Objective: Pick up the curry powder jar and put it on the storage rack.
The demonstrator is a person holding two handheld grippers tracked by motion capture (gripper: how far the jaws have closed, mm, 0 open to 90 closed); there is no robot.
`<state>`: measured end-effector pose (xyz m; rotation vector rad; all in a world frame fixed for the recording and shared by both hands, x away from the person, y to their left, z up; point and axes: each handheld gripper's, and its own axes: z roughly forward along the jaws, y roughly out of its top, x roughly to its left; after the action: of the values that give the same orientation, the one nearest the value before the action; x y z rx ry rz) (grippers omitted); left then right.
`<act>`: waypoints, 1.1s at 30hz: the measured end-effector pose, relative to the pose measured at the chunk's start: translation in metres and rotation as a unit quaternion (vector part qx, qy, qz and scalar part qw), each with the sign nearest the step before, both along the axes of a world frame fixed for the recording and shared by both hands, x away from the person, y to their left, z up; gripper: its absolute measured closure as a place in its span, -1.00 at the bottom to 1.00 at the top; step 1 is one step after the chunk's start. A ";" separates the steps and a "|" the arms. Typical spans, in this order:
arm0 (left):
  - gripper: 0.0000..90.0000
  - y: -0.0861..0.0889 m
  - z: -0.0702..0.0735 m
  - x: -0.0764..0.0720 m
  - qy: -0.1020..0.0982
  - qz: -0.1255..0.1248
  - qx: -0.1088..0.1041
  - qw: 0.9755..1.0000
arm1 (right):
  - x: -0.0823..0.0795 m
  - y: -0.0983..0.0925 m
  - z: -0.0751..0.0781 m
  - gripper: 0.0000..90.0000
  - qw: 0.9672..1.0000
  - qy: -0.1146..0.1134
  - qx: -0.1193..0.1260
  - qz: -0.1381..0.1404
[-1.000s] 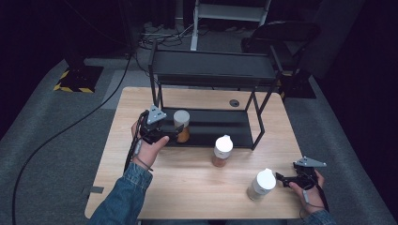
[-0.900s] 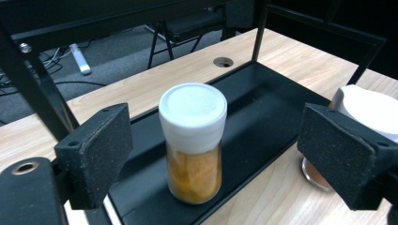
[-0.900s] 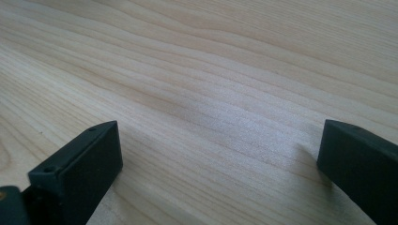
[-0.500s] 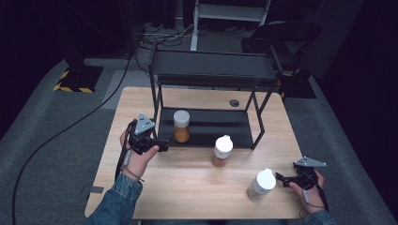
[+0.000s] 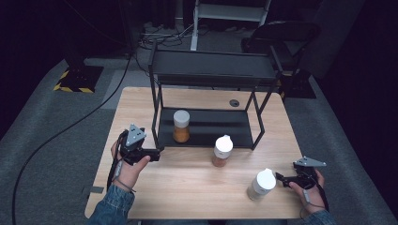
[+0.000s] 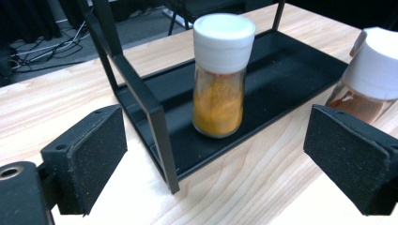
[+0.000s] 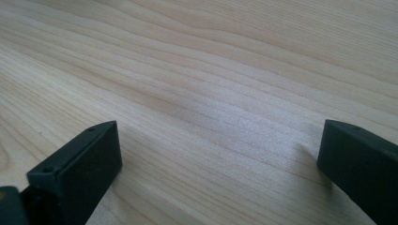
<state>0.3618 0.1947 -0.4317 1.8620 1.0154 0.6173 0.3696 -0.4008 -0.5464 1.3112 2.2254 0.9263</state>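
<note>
A white-capped jar of orange powder [image 5: 180,126] [image 6: 219,79] stands on the lower shelf of a black two-tier rack [image 5: 206,136], near its left end. My left gripper [image 5: 156,151] [image 6: 213,154] is open just off the rack's front left post, aimed at that jar and apart from it. On the table in front of the rack stands a second jar [image 5: 221,151] [image 6: 371,79] with brown contents. A third, paler jar [image 5: 261,184] stands near the front right. My right gripper [image 5: 280,178] [image 7: 220,154] rests open just right of that jar, over bare wood.
The wooden table [image 5: 187,187] has open room at its front middle. The rack's thin front left post [image 6: 152,124] stands between my left gripper and the shelf. A small dark grommet [image 5: 234,102] is set in the table behind the rack. Dark floor and cables surround the table.
My left gripper has let go of the orange jar on the shelf and drawn back left and toward the table's front. The right gripper has not moved.
</note>
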 end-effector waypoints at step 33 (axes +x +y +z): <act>-0.84 0.038 -0.081 -0.024 0.053 0.045 0.035 0.997 | 0.000 0.000 0.000 -1.00 1.000 0.000 0.000 0.000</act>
<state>0.3376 0.2325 -0.5129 1.9368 1.1650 0.6189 0.3697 -0.4009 -0.5464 1.3101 2.2264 0.9262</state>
